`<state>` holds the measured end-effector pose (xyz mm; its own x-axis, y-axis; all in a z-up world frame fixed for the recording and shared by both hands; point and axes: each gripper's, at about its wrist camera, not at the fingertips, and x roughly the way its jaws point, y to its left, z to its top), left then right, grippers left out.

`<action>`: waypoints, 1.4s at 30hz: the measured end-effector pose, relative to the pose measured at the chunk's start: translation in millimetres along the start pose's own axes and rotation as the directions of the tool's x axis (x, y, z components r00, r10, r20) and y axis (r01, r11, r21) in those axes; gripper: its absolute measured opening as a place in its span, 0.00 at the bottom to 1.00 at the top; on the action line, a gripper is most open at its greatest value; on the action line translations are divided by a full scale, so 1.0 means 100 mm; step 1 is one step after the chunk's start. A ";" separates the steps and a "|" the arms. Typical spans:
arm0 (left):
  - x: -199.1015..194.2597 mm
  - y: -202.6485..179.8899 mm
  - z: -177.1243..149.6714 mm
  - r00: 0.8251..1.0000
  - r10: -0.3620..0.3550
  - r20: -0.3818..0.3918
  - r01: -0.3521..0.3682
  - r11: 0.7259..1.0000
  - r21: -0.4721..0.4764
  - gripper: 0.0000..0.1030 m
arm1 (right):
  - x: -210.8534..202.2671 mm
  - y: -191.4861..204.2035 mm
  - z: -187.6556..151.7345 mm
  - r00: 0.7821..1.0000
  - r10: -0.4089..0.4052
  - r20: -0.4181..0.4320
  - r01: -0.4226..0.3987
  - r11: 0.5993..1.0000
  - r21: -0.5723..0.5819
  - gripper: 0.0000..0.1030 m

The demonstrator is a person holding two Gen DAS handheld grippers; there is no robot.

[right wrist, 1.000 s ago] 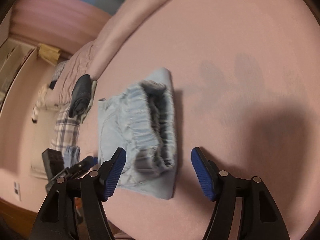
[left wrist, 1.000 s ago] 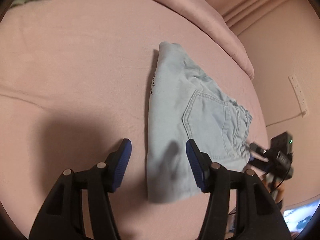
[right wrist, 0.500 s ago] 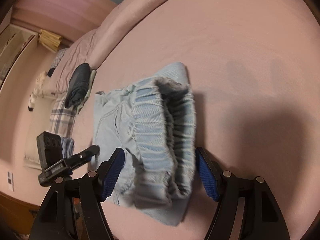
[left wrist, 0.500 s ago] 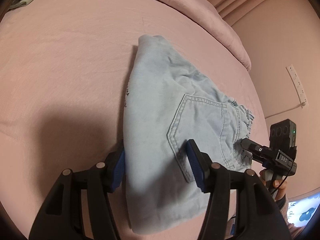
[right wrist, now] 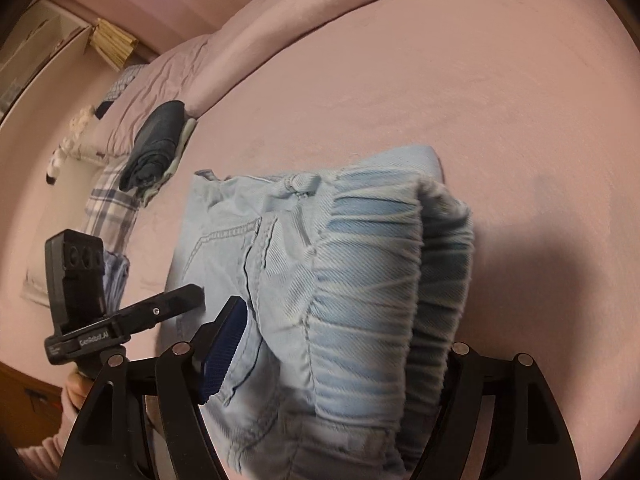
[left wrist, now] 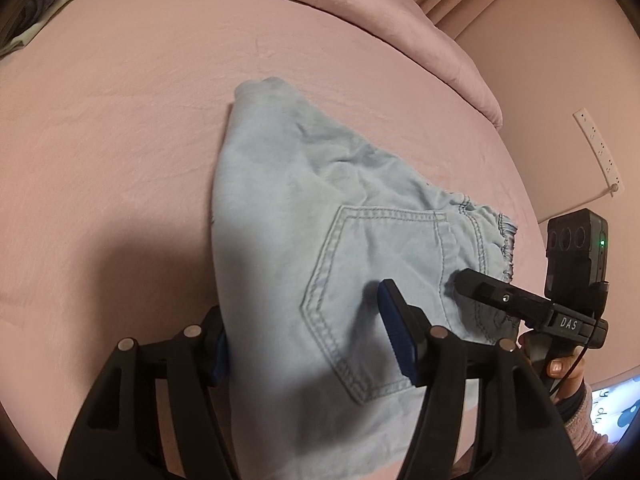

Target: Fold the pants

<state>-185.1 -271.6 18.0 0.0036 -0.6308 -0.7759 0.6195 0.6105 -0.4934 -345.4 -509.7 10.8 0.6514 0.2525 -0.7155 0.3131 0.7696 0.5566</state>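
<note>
Light blue denim pants (left wrist: 304,220) lie folded on the pink bed, back pocket up. In the left wrist view my left gripper (left wrist: 308,336) is open and straddles the near folded edge, one blue pad above the cloth and the other under its left edge. In the right wrist view the pants (right wrist: 340,280) show their elastic waistband end. My right gripper (right wrist: 340,344) is open around that thick waistband stack; its right finger is hidden behind the cloth. Each gripper shows in the other's view: the right one (left wrist: 520,304), the left one (right wrist: 132,316).
The pink bed sheet (left wrist: 120,120) runs out on all sides. A dark folded garment (right wrist: 156,144) and a plaid cloth (right wrist: 112,208) lie at the bed's far left. A wall power strip (left wrist: 598,148) is at the right.
Both grippers have moved forward onto the pants. They were short of the pile a second ago and now straddle its opposite ends, jaws still open.
</note>
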 end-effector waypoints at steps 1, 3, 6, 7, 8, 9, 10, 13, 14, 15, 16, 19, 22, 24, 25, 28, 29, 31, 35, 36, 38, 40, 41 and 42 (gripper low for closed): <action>0.01 -0.02 0.01 1.000 0.005 0.001 -0.005 1.000 0.005 0.61 | 0.01 0.01 0.01 1.000 -0.005 0.001 0.005 1.000 -0.005 0.76; 0.03 -0.05 0.02 1.000 0.017 0.002 -0.017 1.000 0.014 0.61 | 0.03 0.04 0.03 1.000 -0.013 0.007 0.014 1.000 -0.012 0.76; 0.02 -0.10 0.01 0.999 0.042 0.011 -0.042 0.999 0.035 0.58 | 0.02 0.06 0.02 0.999 -0.034 0.020 0.035 0.999 -0.020 0.75; 0.01 -0.11 0.00 0.999 0.051 0.016 -0.051 0.998 0.040 0.57 | 0.01 0.08 0.01 0.999 -0.048 0.026 0.049 0.998 -0.028 0.73; 0.00 -0.11 -0.01 0.998 0.060 0.019 -0.061 0.997 0.045 0.53 | 0.00 0.10 0.00 0.998 -0.056 0.031 0.057 0.998 -0.033 0.72; -0.01 -0.12 -0.01 0.997 0.068 0.023 -0.069 0.997 0.045 0.49 | -0.02 0.11 -0.01 0.997 -0.063 0.037 0.065 0.997 -0.040 0.69; -0.02 -0.12 -0.02 0.997 0.073 0.026 -0.074 0.996 0.042 0.47 | -0.04 0.12 -0.02 0.997 -0.066 0.042 0.068 0.997 -0.042 0.67; -0.07 -0.14 -0.03 0.994 0.098 0.038 -0.100 0.994 0.050 0.39 | -0.10 0.13 -0.04 0.996 -0.070 0.057 0.073 0.997 -0.038 0.62; -0.08 -0.15 -0.03 0.994 0.103 0.042 -0.105 0.993 0.055 0.37 | -0.12 0.14 -0.05 0.995 -0.075 0.062 0.077 0.996 -0.040 0.61; -0.10 -0.18 -0.04 0.992 0.113 0.048 -0.116 0.991 0.063 0.36 | -0.13 0.14 -0.05 0.995 -0.078 0.066 0.081 0.996 -0.042 0.59; -0.11 -0.19 -0.04 0.991 0.119 0.053 -0.122 0.990 0.069 0.35 | -0.15 0.15 -0.05 0.995 -0.078 0.070 0.081 0.996 -0.045 0.59; -0.16 -0.24 -0.06 0.990 0.122 0.071 -0.128 0.988 0.086 0.33 | -0.21 0.22 -0.07 0.992 -0.090 0.087 0.096 0.993 -0.066 0.56; -0.20 -0.32 -0.07 0.988 0.126 0.088 -0.134 0.986 0.097 0.31 | -0.27 0.31 -0.09 0.987 -0.116 0.110 0.127 0.986 -0.104 0.52; -0.23 -0.36 -0.09 0.987 0.129 0.097 -0.139 0.985 0.104 0.31 | -0.30 0.39 -0.11 0.982 -0.143 0.128 0.160 0.978 -0.136 0.50; -0.25 -0.37 -0.10 0.986 0.130 0.101 -0.141 0.984 0.105 0.31 | -0.30 0.42 -0.11 0.980 -0.149 0.132 0.168 0.975 -0.143 0.50; -0.31 -0.39 -0.13 0.984 0.137 0.112 -0.148 0.984 0.104 0.29 | -0.33 0.51 -0.13 0.975 -0.162 0.151 0.185 0.969 -0.161 0.47; -0.32 -0.40 -0.14 0.984 0.134 0.115 -0.146 0.984 0.103 0.29 | -0.34 0.54 -0.13 0.975 -0.162 0.155 0.187 0.968 -0.165 0.47; -0.37 -0.40 -0.15 0.984 0.134 0.120 -0.146 0.984 0.100 0.29 | -0.37 0.61 -0.15 0.972 -0.164 0.166 0.194 0.964 -0.182 0.47; -0.46 -0.45 -0.19 0.982 0.135 0.136 -0.149 0.984 0.097 0.29 | -0.39 0.76 -0.18 0.970 -0.163 0.182 0.201 0.955 -0.220 0.46; -0.48 -0.46 -0.20 0.981 0.134 0.138 -0.148 0.984 0.098 0.29 | -0.40 0.78 -0.18 0.969 -0.163 0.184 0.203 0.953 -0.225 0.46; -0.52 -0.46 -0.21 0.981 0.130 0.142 -0.145 0.984 0.099 0.29 | -0.39 0.84 -0.19 0.969 -0.163 0.186 0.206 0.948 -0.242 0.46; -0.54 -0.47 -0.19 0.981 0.129 0.148 -0.144 0.985 0.097 0.29 | -0.39 0.90 -0.19 0.968 -0.162 0.189 0.208 0.944 -0.257 0.46; -0.56 -0.48 -0.20 0.980 0.128 0.151 -0.144 0.985 0.097 0.29 | -0.39 0.92 -0.20 0.969 -0.159 0.190 0.207 0.942 -0.264 0.46; -0.56 -0.48 -0.19 0.980 0.128 0.154 -0.144 0.985 0.095 0.29 | -0.40 0.94 -0.20 0.969 -0.158 0.192 0.207 0.941 -0.268 0.46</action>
<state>-229.9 -256.3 78.0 0.2042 -0.6134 -0.7629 0.6846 0.6465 -0.3366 -355.4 -435.9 83.0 0.7142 0.0101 -0.6999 0.2440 0.9336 0.2624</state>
